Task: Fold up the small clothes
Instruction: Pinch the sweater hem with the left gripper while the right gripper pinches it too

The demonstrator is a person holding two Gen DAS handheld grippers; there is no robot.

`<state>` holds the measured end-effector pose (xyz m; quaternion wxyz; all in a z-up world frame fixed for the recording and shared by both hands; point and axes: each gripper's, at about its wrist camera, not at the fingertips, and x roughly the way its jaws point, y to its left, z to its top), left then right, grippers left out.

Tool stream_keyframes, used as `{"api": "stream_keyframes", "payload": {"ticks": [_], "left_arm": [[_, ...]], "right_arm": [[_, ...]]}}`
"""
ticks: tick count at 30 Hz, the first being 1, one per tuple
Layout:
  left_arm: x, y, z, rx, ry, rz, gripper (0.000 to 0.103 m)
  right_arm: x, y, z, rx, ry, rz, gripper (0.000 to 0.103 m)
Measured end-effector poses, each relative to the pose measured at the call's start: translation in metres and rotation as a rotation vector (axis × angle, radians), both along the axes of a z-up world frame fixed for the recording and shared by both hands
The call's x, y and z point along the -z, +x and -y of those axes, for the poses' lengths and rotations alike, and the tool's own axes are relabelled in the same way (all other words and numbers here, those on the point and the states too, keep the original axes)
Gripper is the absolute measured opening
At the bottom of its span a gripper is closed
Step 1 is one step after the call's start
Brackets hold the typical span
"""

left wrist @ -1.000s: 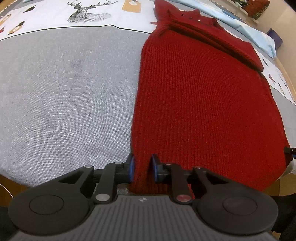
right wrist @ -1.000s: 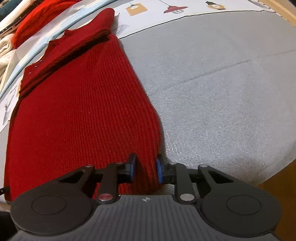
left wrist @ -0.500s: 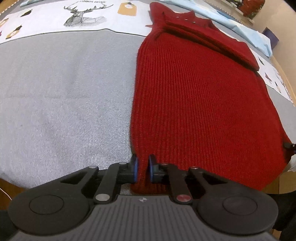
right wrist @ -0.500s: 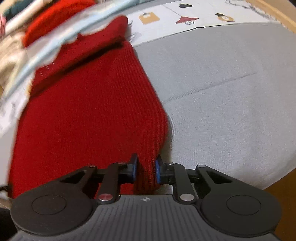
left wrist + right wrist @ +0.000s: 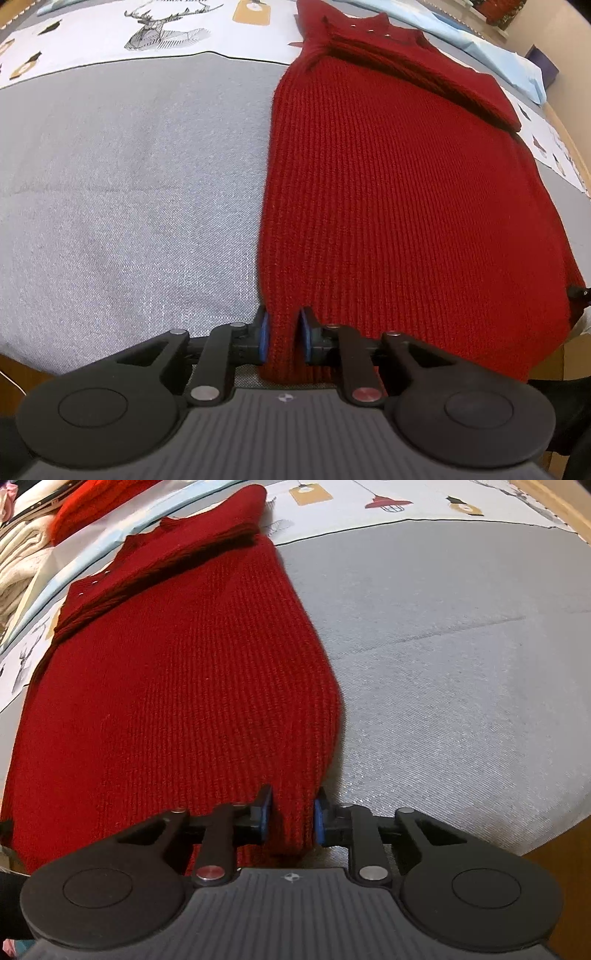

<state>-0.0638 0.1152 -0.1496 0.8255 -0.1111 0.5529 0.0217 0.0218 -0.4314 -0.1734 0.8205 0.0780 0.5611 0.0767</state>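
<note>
A dark red knitted sweater (image 5: 399, 206) lies flat on the grey cloth-covered table (image 5: 129, 184), its sleeves folded across the chest at the far end (image 5: 424, 74). My left gripper (image 5: 283, 339) holds the near hem at the sweater's left corner. The knit fills the gap between its blue pads, and its jaws are opening slightly. In the right wrist view the same sweater (image 5: 177, 686) runs away from me. My right gripper (image 5: 291, 821) has the hem's right corner bunched between its pads, and its jaws are also opening a little.
A printed white cloth (image 5: 166, 26) with a deer and tags lies beyond the grey cover. Folded cream knitwear (image 5: 22, 554) and a bright red knit (image 5: 92, 502) are stacked at the back left. The wooden table edge (image 5: 554, 867) shows near my right gripper.
Both grippers pinched tighter on the hem corners half a second ago and now stand slightly wider. The right gripper rolled a little, and the hem at its corner is bunched more.
</note>
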Motion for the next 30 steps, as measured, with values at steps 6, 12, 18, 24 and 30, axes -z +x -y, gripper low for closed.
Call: {"api": "stream_keyframes", "payload": {"ticks": [6, 12, 18, 24, 30], "left_arm": [[-0.003, -0.003, 0.008, 0.032, 0.035, 0.023, 0.011], [-0.004, -0.005, 0.005, 0.012, 0.015, 0.016, 0.012], [-0.002, -0.002, 0.008, 0.037, 0.034, -0.002, 0.016], [-0.002, -0.002, 0.01, 0.042, 0.042, 0.004, 0.014], [-0.001, -0.004, 0.013, 0.031, 0.039, 0.002, 0.014]], "right_arm": [[-0.005, -0.003, -0.001, -0.004, 0.016, 0.026, 0.02], [-0.015, -0.018, 0.005, -0.002, 0.043, 0.059, 0.02], [-0.003, -0.014, -0.004, -0.014, -0.025, 0.001, 0.029], [-0.004, -0.014, -0.005, -0.025, -0.037, 0.005, 0.028], [-0.005, -0.017, -0.004, -0.039, -0.035, 0.016, 0.022]]}}
